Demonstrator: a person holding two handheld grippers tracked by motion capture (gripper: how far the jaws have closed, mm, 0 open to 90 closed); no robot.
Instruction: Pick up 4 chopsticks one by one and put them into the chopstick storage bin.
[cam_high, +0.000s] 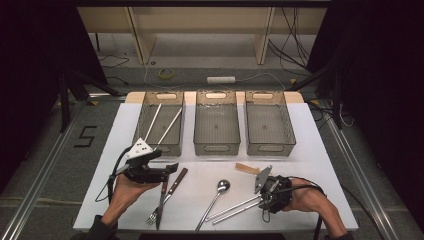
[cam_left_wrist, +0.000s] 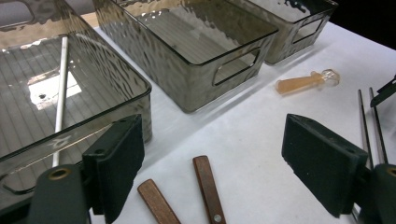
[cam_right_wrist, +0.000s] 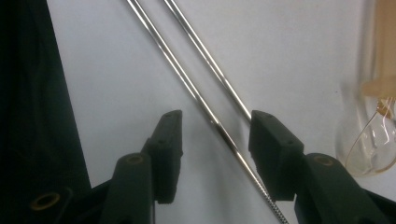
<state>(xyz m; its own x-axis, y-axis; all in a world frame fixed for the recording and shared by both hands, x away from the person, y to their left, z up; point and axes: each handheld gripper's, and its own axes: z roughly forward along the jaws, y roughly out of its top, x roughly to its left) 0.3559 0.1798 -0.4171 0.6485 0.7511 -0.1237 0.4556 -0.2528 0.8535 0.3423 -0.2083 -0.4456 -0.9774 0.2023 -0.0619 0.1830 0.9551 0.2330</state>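
My left gripper (cam_high: 169, 171) (cam_left_wrist: 219, 163) is open and hovers just above the wooden handles of a fork (cam_high: 161, 200) (cam_left_wrist: 156, 205) and a knife (cam_high: 176, 182) (cam_left_wrist: 208, 186) on the white table (cam_high: 310, 150). My right gripper (cam_high: 261, 198) (cam_right_wrist: 215, 135) is open at the near right, low over two metal chopsticks (cam_high: 234, 208). One chopstick (cam_right_wrist: 205, 112) runs between its jaws; the other chopstick (cam_right_wrist: 210, 60) passes under the right jaw. A metal spoon (cam_high: 218, 196) lies between the fork and the chopsticks.
Three clear grey bins stand in a row at the back: the left bin (cam_high: 145, 145) (cam_left_wrist: 135, 84) holds two metal chopsticks (cam_high: 165, 125), while the middle bin (cam_high: 216, 147) and right bin (cam_high: 270, 149) are bare. A small tan-handled clear utensil (cam_high: 247, 168) (cam_left_wrist: 303, 83) (cam_right_wrist: 369, 140) lies near my right gripper.
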